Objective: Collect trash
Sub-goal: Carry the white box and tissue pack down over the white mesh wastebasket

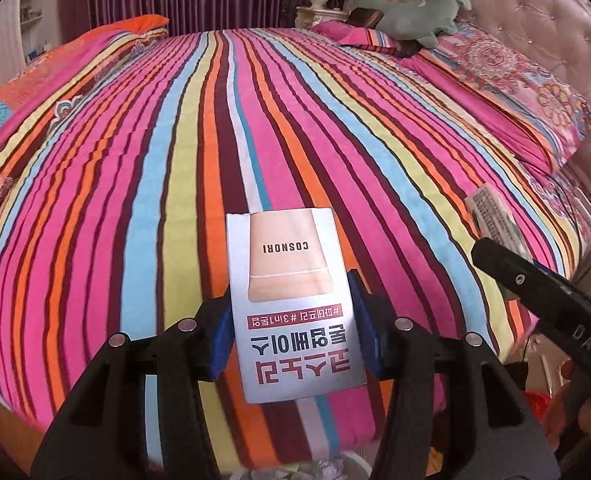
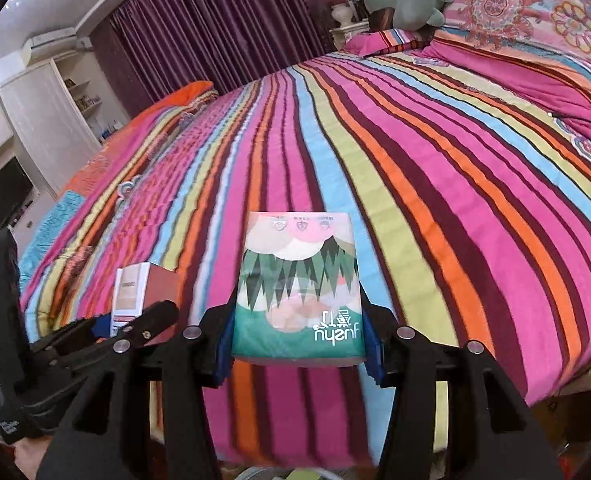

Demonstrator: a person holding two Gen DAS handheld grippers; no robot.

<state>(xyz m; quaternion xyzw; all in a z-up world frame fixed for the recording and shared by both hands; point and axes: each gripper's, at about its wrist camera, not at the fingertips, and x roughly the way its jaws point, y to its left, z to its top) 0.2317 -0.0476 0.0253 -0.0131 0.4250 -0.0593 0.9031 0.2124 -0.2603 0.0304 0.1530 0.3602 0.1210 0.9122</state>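
Note:
My left gripper [image 1: 295, 332] is shut on a white cosmetic box [image 1: 293, 300] with a beige panel and red Korean lettering, held above the near edge of the striped bed [image 1: 175, 140]. My right gripper [image 2: 297, 340] is shut on a green tissue pack [image 2: 299, 288] printed with trees, also held over the bed's near edge. The right gripper and its pack [image 1: 491, 216] show at the right of the left wrist view. The left gripper and its box [image 2: 129, 292] show at the left of the right wrist view.
The bed carries a striped cover, patterned pillows [image 1: 507, 84] and a green plush toy [image 1: 419, 8] by the tufted headboard [image 1: 543, 12]. Purple curtains [image 2: 215, 20] hang behind. A white cabinet with a TV [image 2: 5, 192] stands at left. A pale bin rim [image 1: 335, 468] shows below the left gripper.

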